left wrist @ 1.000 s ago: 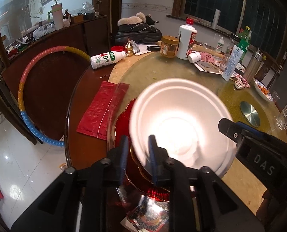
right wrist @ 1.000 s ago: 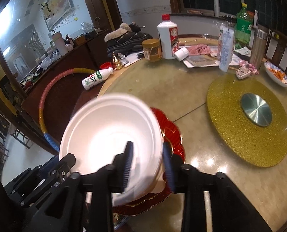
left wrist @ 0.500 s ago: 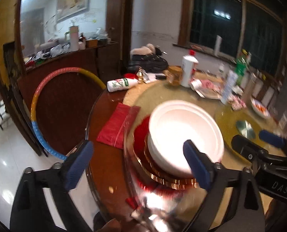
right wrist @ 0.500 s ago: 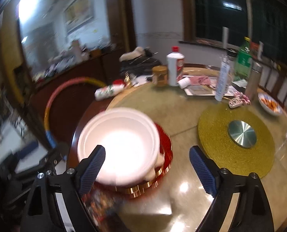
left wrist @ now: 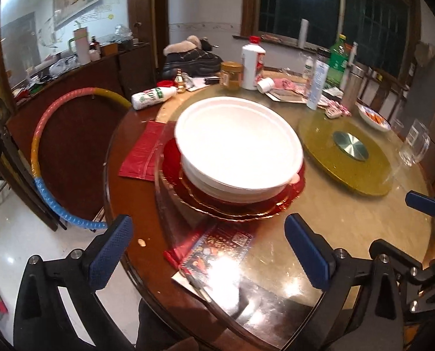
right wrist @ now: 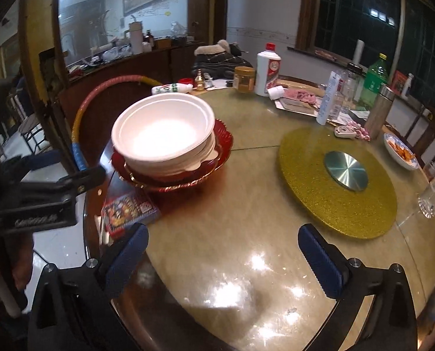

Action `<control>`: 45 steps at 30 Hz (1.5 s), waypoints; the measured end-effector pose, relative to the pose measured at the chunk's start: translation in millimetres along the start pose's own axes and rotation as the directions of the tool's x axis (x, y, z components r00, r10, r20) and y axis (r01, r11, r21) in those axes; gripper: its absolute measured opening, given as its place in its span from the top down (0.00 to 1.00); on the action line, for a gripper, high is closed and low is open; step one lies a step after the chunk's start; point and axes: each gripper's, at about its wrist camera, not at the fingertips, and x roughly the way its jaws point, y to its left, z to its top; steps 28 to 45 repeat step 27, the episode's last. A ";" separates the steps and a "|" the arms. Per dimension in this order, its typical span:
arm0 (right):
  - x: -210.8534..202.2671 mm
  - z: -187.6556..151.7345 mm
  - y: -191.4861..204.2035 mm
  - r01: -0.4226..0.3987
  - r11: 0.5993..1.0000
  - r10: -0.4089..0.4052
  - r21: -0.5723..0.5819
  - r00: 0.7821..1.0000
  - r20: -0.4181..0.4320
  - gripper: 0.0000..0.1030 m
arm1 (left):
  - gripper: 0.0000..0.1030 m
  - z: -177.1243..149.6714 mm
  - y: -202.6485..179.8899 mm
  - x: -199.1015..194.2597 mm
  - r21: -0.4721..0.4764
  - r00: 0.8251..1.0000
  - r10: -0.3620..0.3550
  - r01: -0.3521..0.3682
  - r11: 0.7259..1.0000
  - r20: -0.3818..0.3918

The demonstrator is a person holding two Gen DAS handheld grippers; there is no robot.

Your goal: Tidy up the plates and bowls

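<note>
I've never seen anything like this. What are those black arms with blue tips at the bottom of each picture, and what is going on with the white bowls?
Those are no robot arms: a person holds a two-finger gripper in each hand, and a camera on each looks forward along its fingers. One picture comes from the left gripper, the other from the right gripper. The blue tips are its fingertips. Both grippers have just been opening; they stand wide with nothing between the fingers. On the round table white bowls sit stacked on red plates. Farther back stand bottles, a jar and a gold turntable.
</note>
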 end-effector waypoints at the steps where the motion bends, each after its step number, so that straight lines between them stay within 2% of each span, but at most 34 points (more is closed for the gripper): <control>1: 0.1 -0.4 -0.4 0.002 1.000 -0.002 -0.001 1.000 0.001 0.00 | 0.00 -1.2 -1.3 0.3 0.004 1.000 -0.005 0.005 1.000 -0.005; 9: 9.3 -0.2 1.3 0.070 0.996 -0.070 -0.046 0.997 -0.010 0.00 | 0.00 0.6 -4.1 3.0 0.018 1.000 0.002 -0.001 1.000 -0.010; 14: 10.2 2.2 0.8 0.069 0.996 -0.069 -0.053 0.998 -0.001 0.00 | 0.00 3.3 -1.9 10.0 0.005 0.998 -0.042 0.042 0.999 -0.047; 20: 5.4 3.0 3.8 0.071 0.995 -0.070 -0.066 0.997 0.015 0.00 | 0.00 4.2 -6.6 8.2 0.021 0.999 -0.050 0.050 0.999 -0.019; 24: 2.4 4.7 3.5 0.068 0.995 -0.066 -0.067 0.997 0.028 0.00 | 0.00 6.3 -8.8 9.5 0.025 1.000 -0.020 0.020 0.999 -0.004; 27: 1.3 6.4 4.6 0.067 0.995 -0.064 -0.071 0.997 0.034 0.00 | 0.00 6.2 -9.0 13.8 0.015 0.999 -0.027 0.028 1.000 -0.026; 45: 1.3 6.4 4.6 0.067 0.995 -0.064 -0.071 0.997 0.034 0.00 | 0.00 6.2 -9.0 13.8 0.015 0.999 -0.027 0.028 1.000 -0.026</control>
